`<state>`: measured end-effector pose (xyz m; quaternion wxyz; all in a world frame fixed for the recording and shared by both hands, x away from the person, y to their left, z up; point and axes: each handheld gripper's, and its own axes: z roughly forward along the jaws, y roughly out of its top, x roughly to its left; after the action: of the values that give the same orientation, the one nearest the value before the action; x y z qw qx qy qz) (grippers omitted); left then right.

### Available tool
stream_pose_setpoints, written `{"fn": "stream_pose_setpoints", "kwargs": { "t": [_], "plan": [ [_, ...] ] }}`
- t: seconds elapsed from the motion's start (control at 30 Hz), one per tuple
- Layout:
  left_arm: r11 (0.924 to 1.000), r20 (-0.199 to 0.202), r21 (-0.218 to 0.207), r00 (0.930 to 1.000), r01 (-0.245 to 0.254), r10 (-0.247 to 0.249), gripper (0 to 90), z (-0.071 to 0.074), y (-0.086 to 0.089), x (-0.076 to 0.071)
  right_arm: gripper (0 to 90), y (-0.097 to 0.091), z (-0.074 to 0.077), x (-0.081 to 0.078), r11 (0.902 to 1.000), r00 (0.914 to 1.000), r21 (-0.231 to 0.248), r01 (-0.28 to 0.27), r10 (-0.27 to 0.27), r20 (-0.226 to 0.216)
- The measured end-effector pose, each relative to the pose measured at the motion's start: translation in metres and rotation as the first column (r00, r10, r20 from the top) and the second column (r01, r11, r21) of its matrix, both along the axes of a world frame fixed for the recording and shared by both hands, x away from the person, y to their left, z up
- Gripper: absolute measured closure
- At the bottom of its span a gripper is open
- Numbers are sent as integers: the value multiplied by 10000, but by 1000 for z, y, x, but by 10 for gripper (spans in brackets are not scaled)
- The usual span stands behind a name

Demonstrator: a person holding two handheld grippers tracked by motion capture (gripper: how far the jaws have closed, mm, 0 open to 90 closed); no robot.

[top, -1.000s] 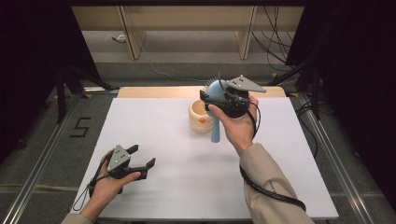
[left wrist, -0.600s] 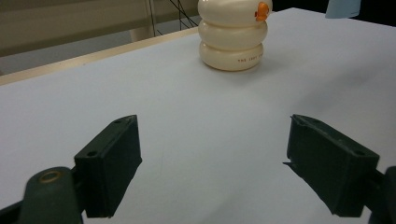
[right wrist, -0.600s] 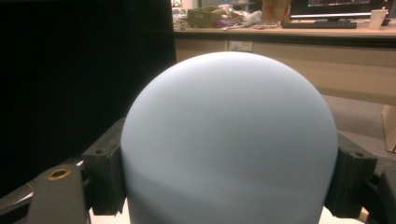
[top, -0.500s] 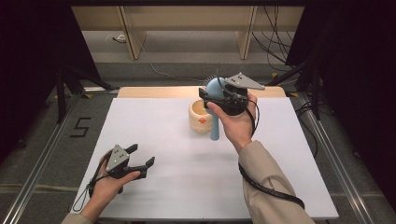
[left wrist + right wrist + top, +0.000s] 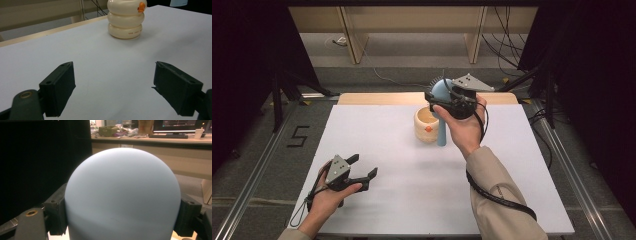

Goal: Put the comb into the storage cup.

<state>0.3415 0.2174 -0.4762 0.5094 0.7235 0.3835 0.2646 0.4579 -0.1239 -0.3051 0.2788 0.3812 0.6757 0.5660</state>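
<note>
High view: the right gripper (image 5: 443, 96) is raised above the far middle of the white tabletop (image 5: 412, 200), its jaws clamped on the round head of a light-blue hairbrush (image 5: 441, 91). Dark bristles fringe the head on the far side; the handle hangs down, its tip just to the right of a cream ribbed cup (image 5: 428, 125) with an orange mark on its wall. Whether the handle tip touches the tabletop cannot be judged from here. The left gripper (image 5: 363, 170) rests low at the near left corner, well apart from the cup, its jaws spread and holding nothing.

Left gripper view: both black jaws stand wide with bare tabletop between them. The cup (image 5: 125, 18) stands upright farther off, three stacked rings, unsupported by anything.

Right gripper view: the smooth blue back of the brush head (image 5: 122, 195) sits between the two pads, which press on its sides. The grip is on a curved surface and looks liable to slip.

Assessment: the step in hand appears to be standing the brush in the cup, handle first. To do it well, lift until the handle tip clears the rim, shift it left over the opening, keep the handle vertical, then lower slowly. The cup is light-looking and unbraced; the left gripper could steady it.
</note>
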Motion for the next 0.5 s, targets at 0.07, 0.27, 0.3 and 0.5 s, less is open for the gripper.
{"fn": "stream_pose_setpoints", "kwargs": {
  "t": [0.07,0.27,0.3,0.5],
  "plan": [
    [10000,-31,-73,10000,-24,24,166,0,0,0,205,0,0,1,10000,10000,4,0,0,-5],
    [9993,-132,-360,9998,-136,132,163,3,-1,-1,205,1,-1,3,10000,10000,-9,18,-18,11],
    [9990,-180,-422,9998,-133,125,164,3,-1,-1,205,1,-1,3,10000,10000,-6,28,-28,-12],
    [9968,-286,-744,9992,-300,279,164,8,0,-1,205,2,-1,4,10000,10000,3,37,-37,-1]
  ]
}}
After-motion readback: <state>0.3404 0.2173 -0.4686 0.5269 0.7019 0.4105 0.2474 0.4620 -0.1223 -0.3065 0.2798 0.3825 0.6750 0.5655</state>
